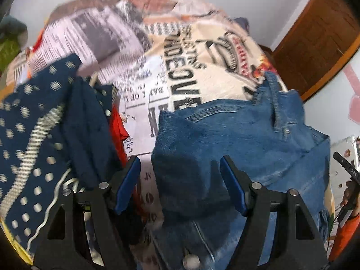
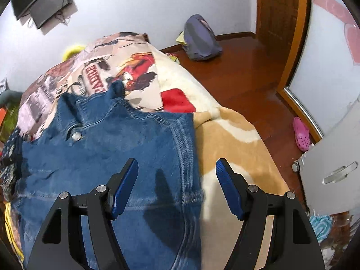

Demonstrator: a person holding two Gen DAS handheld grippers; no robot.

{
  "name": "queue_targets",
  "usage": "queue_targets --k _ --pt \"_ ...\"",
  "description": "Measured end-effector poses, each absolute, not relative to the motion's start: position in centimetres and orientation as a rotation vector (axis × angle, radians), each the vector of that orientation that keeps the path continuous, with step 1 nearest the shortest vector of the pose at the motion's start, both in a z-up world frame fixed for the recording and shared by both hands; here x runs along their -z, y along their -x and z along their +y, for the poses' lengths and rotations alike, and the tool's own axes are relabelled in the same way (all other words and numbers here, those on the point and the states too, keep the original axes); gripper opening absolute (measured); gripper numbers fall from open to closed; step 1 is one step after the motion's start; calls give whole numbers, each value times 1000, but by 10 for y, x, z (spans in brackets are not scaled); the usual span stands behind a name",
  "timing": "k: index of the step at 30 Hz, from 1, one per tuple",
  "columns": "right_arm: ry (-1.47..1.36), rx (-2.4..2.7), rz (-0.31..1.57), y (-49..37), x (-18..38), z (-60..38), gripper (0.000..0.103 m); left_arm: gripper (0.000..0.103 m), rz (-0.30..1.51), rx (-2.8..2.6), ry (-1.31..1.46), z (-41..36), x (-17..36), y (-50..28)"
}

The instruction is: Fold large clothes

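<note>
A blue denim jacket (image 1: 236,144) lies on the printed bedspread (image 1: 186,63); it also shows in the right wrist view (image 2: 108,148), collar and metal button (image 2: 76,136) at its far end. My left gripper (image 1: 180,175) is open and empty, hovering over the jacket's left folded edge. My right gripper (image 2: 176,180) is open and empty over the jacket's right edge, where denim meets the tan blanket (image 2: 231,135). The right gripper's tool shows at the right edge of the left wrist view (image 1: 346,180).
A navy dotted garment (image 1: 40,135) and an orange cloth (image 1: 118,126) lie left of the jacket. Beyond the bed's right edge are wood floor (image 2: 243,72), a grey bag (image 2: 200,38), a pink clog (image 2: 301,135), a white cabinet (image 2: 333,171) and a wooden door (image 2: 279,11).
</note>
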State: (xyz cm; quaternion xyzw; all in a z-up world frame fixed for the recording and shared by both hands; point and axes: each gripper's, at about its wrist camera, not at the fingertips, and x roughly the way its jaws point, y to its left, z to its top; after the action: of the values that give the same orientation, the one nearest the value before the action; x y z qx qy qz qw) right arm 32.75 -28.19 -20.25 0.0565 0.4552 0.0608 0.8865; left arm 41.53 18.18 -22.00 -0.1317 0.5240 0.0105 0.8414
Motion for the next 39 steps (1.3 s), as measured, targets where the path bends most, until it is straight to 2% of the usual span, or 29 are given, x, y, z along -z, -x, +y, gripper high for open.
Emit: queue_targets --k 4,7,9,10,11,12,13,14,17,23,28,39 --pt "-140 -103 945 -339 214 -288 67 72 1135 -23 325 187 239 -432" --pt "-193 -115 970 -349 223 -293 55 72 1152 -37 353 189 249 -439" --pt "-224 -147 984 -355 227 -294 40 72 1158 -13 405 191 252 -442" --pt "-238 -171 986 -357 229 -293 35 68 1156 -8 424 191 252 -442" --pt "-245 -179 985 -358 229 -291 31 54 1150 -6 431 191 252 -442" --pt "-239 -176 984 -359 229 -289 29 46 1146 0 435 192 251 -443" --pt "-220 -166 983 -360 229 -286 26 30 1143 0 443 192 251 -442" --pt "-211 -167 985 -360 229 -284 20 18 1134 -1 454 194 249 -441" --pt "-185 -172 961 -357 222 -279 16 11 1069 -43 437 196 234 -434" --pt "-92 -200 850 -345 183 -263 15 9 925 -116 210 177 188 -422" --pt "-86 -224 779 -356 157 -252 15 9 861 -138 151 180 164 -424" --pt "-102 -144 883 -402 210 -240 16 13 968 -176 231 211 215 -450"
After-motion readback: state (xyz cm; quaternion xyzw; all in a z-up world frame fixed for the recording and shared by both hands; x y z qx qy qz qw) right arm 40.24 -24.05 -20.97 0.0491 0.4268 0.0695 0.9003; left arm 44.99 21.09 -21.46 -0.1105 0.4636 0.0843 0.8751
